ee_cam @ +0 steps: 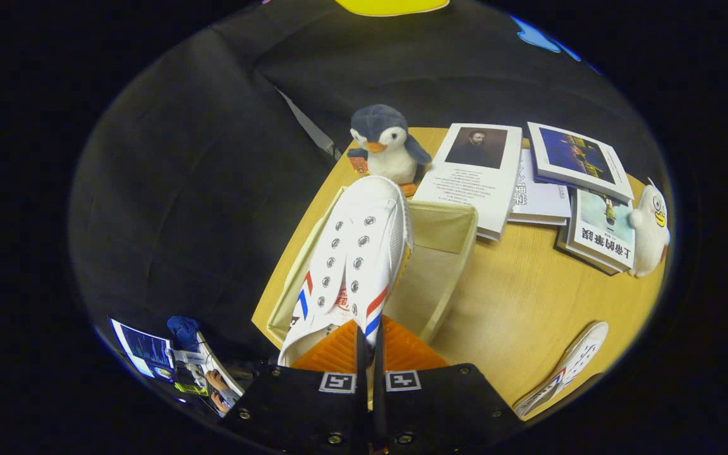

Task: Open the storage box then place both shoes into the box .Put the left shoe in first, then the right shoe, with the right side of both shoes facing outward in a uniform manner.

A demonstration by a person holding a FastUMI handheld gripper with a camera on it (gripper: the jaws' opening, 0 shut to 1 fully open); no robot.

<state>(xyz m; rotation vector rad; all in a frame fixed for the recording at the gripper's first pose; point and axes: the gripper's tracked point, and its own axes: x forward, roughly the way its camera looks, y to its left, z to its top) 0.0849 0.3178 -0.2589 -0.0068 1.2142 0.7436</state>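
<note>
I count two white canvas shoes [354, 265] [563, 370], one cream fabric storage box [446, 253], two plush toys [386, 148] [649, 230], and several books [474, 174] on my wooden counter [528, 297].

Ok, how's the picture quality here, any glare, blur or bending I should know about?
Gripper view: strong fisheye bending, so the wooden table edge and the fabric storage box rim curve; bright glare on the tabletop beside the box; the white shoe held in the tongs stays sharp; the second shoe is stretched near the rim; the booth wall is dark, with little detail.
</note>
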